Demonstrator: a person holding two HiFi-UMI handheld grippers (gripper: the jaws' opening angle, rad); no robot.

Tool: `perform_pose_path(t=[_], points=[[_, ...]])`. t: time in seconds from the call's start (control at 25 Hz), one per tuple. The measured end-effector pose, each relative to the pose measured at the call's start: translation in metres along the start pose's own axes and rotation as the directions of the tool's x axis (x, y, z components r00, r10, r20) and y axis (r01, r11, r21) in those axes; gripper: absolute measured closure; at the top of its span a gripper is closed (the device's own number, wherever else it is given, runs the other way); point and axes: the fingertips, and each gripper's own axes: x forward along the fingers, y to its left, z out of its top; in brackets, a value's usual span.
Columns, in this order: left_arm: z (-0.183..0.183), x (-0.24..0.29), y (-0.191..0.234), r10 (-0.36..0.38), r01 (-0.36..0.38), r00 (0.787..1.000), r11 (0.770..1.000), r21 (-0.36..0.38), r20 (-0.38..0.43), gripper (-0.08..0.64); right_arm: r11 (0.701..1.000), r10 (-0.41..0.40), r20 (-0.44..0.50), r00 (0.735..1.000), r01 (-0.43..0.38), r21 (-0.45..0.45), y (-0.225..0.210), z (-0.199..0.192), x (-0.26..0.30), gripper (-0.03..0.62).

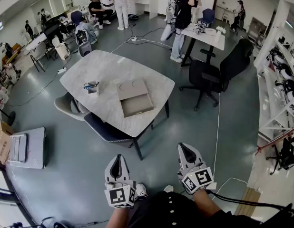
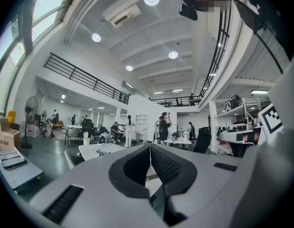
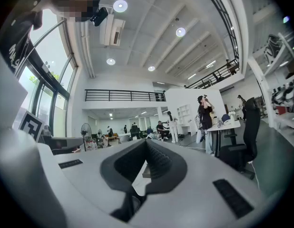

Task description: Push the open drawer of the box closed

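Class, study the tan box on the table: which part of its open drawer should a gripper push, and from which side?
Probably the drawer front wall, at its middle, coming from the near edge of the table. It juts from the box toward that edge, so a straight push there should slide it home.

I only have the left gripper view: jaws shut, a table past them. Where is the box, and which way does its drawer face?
Observer: The box lies on the table, with its drawer pulled out toward you.
Operator: Anything in the way?
Observer: A dark chair stands at the table's near edge, just left of the drawer.
Operator: And the right gripper?
Observer: The right gripper is shut and empty, beside the left gripper. Both are well short of the table.
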Motion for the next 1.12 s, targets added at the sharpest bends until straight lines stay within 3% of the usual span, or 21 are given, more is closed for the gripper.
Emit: perform_pose_path(t=[0.72, 1.12], points=[[0.000, 0.007, 0.005, -0.020, 0.020, 1.000, 1.000, -0.008, -0.002, 0.543, 1.000, -0.008, 0.012, 1.000, 0.009, -0.028, 0.007, 0.002, 0.008, 0.595], [-0.001, 0.016, 0.045, -0.071, 0.071, 0.997, 0.997, -0.011, -0.003, 0.543, 0.998, -0.043, -0.003, 0.999, 0.043, -0.041, 0.039, -0.010, 0.036, 0.595]])
